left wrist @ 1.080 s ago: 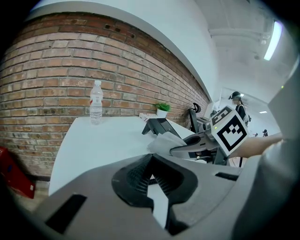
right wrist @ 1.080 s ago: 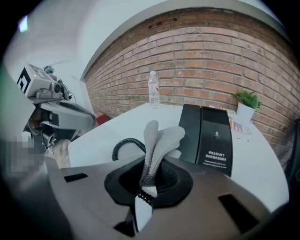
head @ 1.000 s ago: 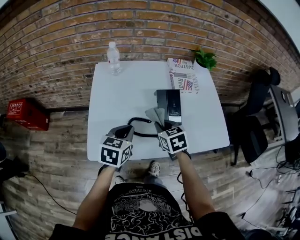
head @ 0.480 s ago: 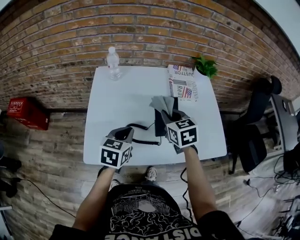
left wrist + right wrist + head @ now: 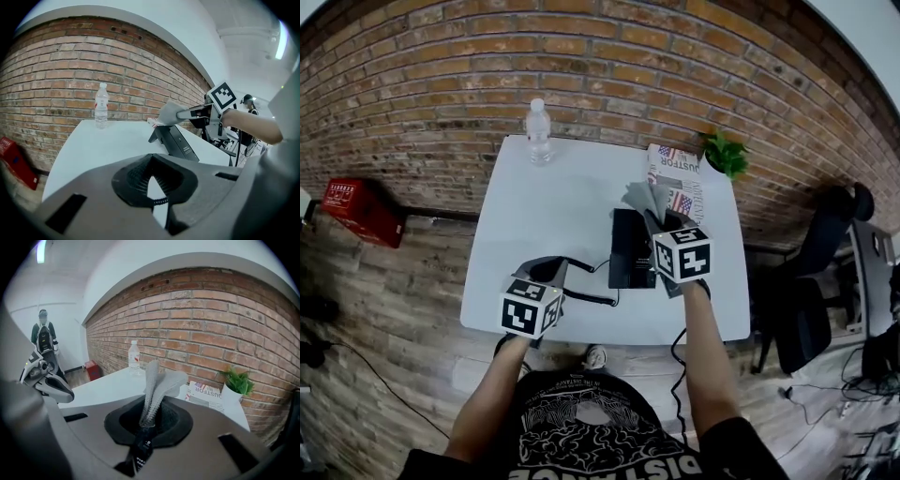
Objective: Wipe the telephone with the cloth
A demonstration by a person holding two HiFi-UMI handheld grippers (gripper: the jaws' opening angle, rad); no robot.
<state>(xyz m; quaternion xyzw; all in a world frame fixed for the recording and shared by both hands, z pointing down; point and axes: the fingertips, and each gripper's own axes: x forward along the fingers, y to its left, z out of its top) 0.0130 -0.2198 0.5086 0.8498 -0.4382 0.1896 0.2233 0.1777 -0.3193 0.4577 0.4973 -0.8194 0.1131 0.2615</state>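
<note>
A white rectangular table [image 5: 553, 206] stands with its 12 o'clock edge against a brick wall [image 5: 581, 66]. A clear water bottle [image 5: 538, 131] with a white cap stands upright at about 11 o'clock, close to that far edge. A folded newspaper [image 5: 673, 173] lies flat at 1 o'clock, and just beyond it, at the far corner toward 2 o'clock, sits a small potted plant [image 5: 727, 155] in a white pot. The black telephone [image 5: 630, 248] rests right of the table's middle, at about 4 o'clock, its face sloped. From its 8 o'clock side a black coiled cord [image 5: 591, 297] runs across the tabletop toward the near edge at 7 o'clock.
</note>
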